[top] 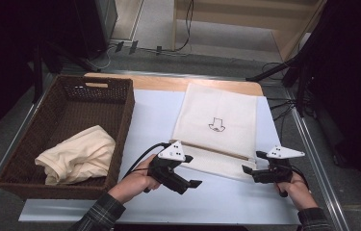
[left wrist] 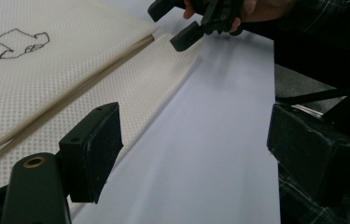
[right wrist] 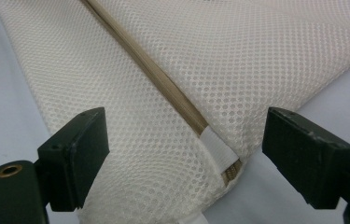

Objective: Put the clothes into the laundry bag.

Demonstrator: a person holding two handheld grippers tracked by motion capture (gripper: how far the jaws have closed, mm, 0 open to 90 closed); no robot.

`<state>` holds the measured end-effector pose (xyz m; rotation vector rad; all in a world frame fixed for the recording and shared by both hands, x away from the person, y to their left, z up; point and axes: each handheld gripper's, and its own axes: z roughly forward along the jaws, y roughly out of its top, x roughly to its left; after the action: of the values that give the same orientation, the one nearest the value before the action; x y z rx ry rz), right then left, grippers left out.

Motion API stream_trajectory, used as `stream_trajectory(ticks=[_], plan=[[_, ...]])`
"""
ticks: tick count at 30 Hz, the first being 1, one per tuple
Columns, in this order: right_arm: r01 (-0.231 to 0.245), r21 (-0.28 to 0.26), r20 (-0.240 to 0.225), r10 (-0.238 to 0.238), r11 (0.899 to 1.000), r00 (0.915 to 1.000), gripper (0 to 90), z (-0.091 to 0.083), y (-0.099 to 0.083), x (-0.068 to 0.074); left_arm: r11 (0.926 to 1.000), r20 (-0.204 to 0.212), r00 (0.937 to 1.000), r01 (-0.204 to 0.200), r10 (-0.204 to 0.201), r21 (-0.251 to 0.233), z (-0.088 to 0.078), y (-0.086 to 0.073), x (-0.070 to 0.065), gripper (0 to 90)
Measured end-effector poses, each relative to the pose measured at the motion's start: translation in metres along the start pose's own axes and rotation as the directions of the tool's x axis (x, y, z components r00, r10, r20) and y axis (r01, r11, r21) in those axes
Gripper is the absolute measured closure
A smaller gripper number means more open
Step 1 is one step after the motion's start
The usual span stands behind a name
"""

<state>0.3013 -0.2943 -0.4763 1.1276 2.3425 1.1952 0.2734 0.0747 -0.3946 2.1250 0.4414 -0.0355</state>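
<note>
Two grippers, left (top: 193,171) and right (top: 251,163), both open, one mesh bag (top: 216,120), one basket (top: 62,115)

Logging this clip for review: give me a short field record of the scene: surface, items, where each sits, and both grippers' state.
surface: pale blue-white table sheet
bag: cream mesh zip bag with a small black outline drawing, lying flat at centre right
zip: tan zip line running across the bag near its near edge
basket: dark brown woven basket at left
basket contents: crumpled cream cloth
left gripper: open, over bare sheet beside the bag's near edge
right gripper: open, jaws either side of the bag's corner
</note>
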Motion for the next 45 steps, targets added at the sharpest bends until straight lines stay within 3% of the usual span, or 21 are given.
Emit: stream_trajectory(ticks=[6, 14, 29, 38, 45], plan=[[-0.001, -0.005, 0.003, 0.001, 1.000, 1.0000, 15.2, -0.001, 0.000, -0.001, 0.9996, 0.020, 0.9994, -0.027, 0.027, -0.006, -0.007, 0.014, -0.008, 18.6], [0.000, -0.011, 0.006, 0.000, 1.000, 1.0000, 15.2, -0.002, -0.001, -0.002, 0.9990, 0.031, 0.9992, -0.025, 0.026, -0.036, -0.017, 0.027, -0.008, 18.5], [-0.014, -0.018, 0.004, 0.014, 1.000, 0.9999, 15.1, -0.003, -0.001, -0.003, 0.9971, -0.004, 0.9975, -0.071, 0.071, -0.026, -0.044, 0.051, -0.008, 18.3], [-0.011, -0.017, 0.007, 0.011, 1.000, 0.9999, 15.1, -0.003, -0.001, -0.002, 0.9951, 0.043, 0.9963, -0.072, 0.075, -0.068, -0.064, 0.063, -0.004, 18.3], [-0.015, -0.021, 0.013, 0.016, 1.000, 0.9998, 15.1, -0.005, -0.002, -0.003, 0.9926, 0.036, 0.9932, -0.109, 0.111, -0.055, -0.076, 0.074, -0.009, 17.7]])
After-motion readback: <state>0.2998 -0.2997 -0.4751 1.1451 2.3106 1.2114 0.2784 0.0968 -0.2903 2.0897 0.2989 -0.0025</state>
